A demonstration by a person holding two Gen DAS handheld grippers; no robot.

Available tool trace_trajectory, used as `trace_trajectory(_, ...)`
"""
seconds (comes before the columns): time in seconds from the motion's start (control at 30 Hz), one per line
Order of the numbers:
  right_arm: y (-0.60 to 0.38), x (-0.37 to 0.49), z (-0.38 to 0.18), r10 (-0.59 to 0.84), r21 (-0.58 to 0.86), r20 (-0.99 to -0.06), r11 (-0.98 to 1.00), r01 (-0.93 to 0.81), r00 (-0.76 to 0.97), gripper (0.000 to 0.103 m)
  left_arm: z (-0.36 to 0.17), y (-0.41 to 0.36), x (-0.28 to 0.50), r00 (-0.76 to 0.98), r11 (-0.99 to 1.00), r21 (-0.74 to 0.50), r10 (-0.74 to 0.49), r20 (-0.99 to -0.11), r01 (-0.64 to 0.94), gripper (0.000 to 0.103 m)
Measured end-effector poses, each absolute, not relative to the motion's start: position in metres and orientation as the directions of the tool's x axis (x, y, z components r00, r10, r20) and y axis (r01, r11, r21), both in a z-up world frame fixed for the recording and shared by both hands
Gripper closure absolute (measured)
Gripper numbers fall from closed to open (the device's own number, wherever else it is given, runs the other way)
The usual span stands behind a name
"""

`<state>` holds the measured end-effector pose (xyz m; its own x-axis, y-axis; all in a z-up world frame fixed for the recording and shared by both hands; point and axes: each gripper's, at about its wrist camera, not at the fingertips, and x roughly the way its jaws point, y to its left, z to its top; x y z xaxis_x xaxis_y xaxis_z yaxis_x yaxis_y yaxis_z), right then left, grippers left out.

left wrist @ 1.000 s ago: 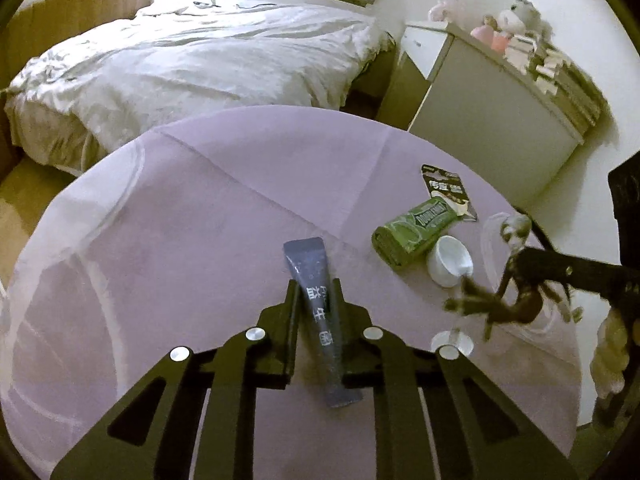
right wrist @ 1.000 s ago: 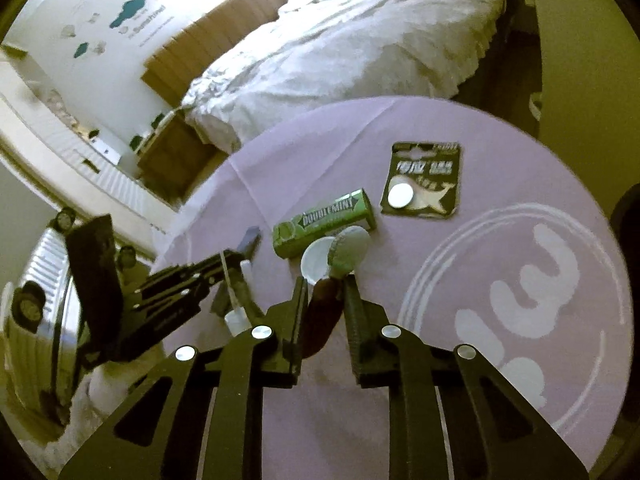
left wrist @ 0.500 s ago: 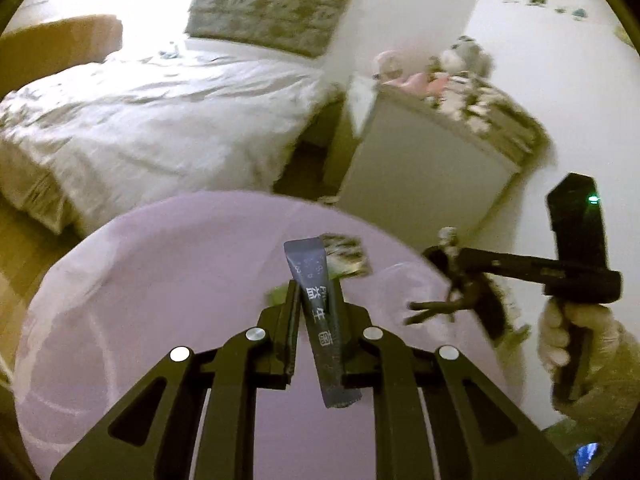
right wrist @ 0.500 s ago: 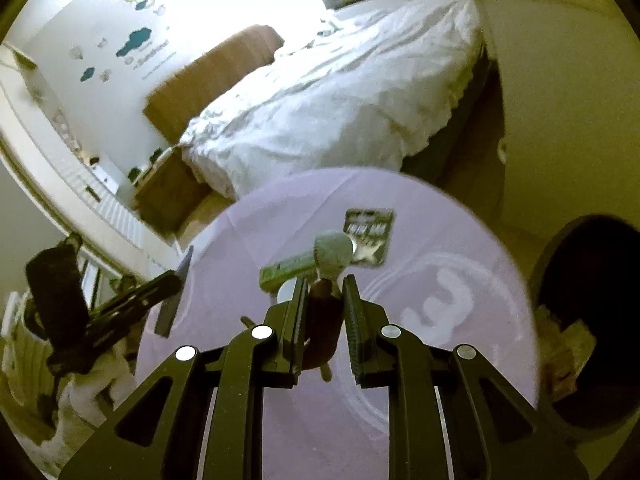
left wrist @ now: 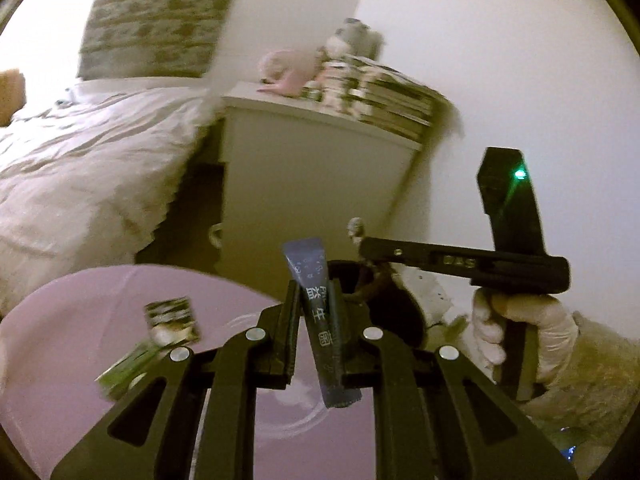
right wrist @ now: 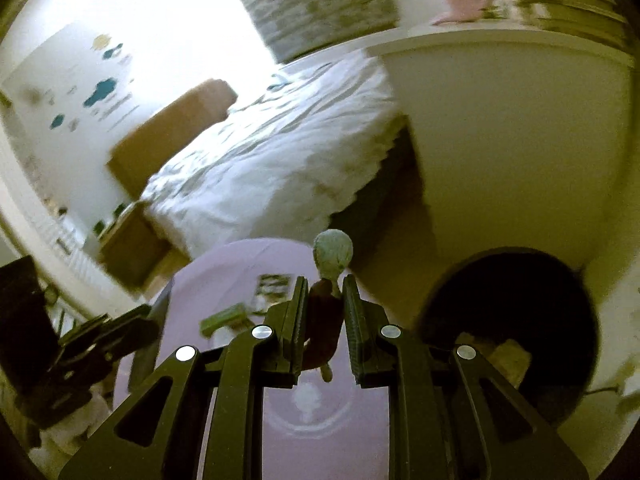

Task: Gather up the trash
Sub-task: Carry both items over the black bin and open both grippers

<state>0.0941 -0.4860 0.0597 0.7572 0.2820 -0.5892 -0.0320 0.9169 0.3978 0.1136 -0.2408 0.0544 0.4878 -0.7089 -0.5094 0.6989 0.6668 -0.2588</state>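
My left gripper [left wrist: 316, 292] is shut on a dark blue sachet [left wrist: 316, 308] with white characters, held up above the purple round table [left wrist: 80, 320]. My right gripper [right wrist: 324, 292] is shut on a dark brown piece with a pale round top [right wrist: 333, 254], lifted above the table [right wrist: 224, 268]. A black trash bin [right wrist: 516, 320] stands to the right of the table, with some trash inside. The right gripper also shows in the left wrist view [left wrist: 360, 246], over the dark bin [left wrist: 396, 304]. A green gum pack [left wrist: 128, 364] and a dark blister card [left wrist: 172, 318] lie on the table.
A white cabinet [left wrist: 312, 184] with books and soft toys stands behind the bin. A bed with white bedding [left wrist: 80, 168] lies beyond the table. The gum pack [right wrist: 224, 318] and card [right wrist: 272, 284] also show in the right wrist view, blurred.
Both grippers have lifted off the table with their items and swung right, toward the bin. The table objects have slid down and left in view. The bin has come into full view.
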Motion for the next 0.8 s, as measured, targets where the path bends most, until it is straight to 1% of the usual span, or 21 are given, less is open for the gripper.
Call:
trace_trajectory(0.33, -0.574, 0.08, 0.031, 0.105, 0.384, -0.616, 0.906, 0.181, 0.781, 0.084, 0.048, -0.321, 0.113, 0.4, 0.577, -0.238, -0.756, -0.518, 0.781, 0.088)
trace_trajectory(0.6, -0.608, 0.08, 0.002, 0.054, 0.389, -0.644, 0.882, 0.265, 0.763, 0.084, 0.036, -0.364, 0.119, 0.352, 0.547, -0.252, -0.764, -0.541, 0.799, 0.088)
trace_trajectory(0.8, -0.621, 0.075, -0.013, 0.033, 0.388, -0.663, 0.87, 0.305, 0.748, 0.084, 0.025, -0.379, 0.125, 0.328, 0.544, -0.264, -0.756, -0.567, 0.796, 0.088)
